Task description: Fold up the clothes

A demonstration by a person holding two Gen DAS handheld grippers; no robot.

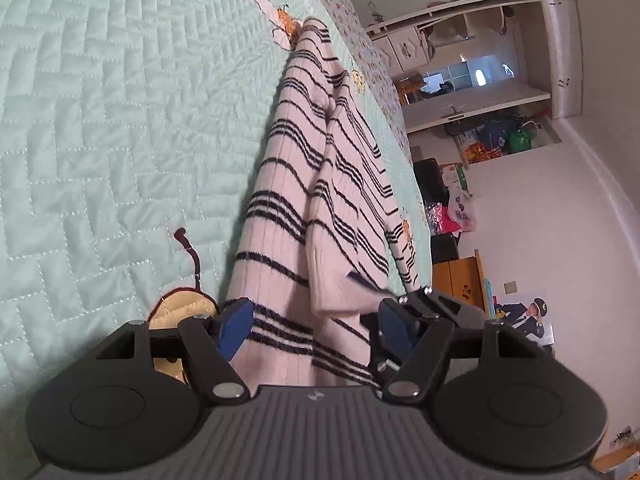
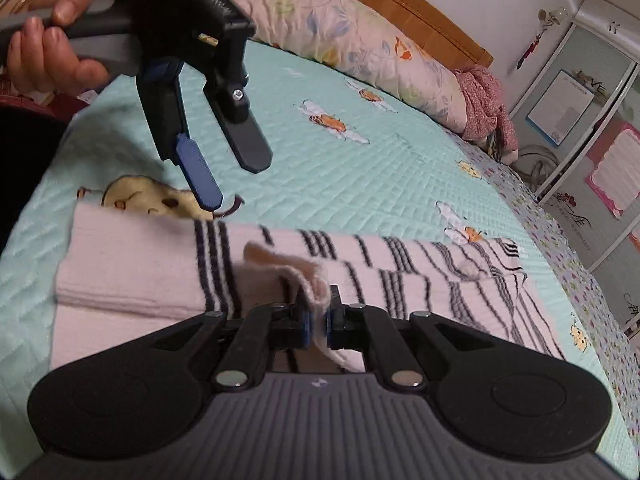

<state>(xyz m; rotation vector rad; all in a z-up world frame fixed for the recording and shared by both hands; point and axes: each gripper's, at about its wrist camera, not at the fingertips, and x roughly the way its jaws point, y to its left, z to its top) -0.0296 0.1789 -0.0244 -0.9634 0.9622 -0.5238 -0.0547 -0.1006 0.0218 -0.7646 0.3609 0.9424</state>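
Pinching a cuff of the striped sweater (image 2: 360, 276), the right tongs (image 2: 317, 322) are nearer; it's stretching lengthwise across the bed (image 2: 360, 168), left tongs (image 2: 224, 168) hovering spread above.

My left gripper (image 2: 230, 176) hangs with its jaws apart just above the near end of the striped sweater (image 2: 132, 276), with clear air under and around its fingers, so I can drop it straight onto the cloth. Beyond the sweater the quilted bedspread (image 2: 360, 176) lies bare and wide, free for either hand to sweep across. At the far side the long floral pillow (image 2: 344, 36) and the wooden headboard (image 2: 420, 12) wall off the bed.
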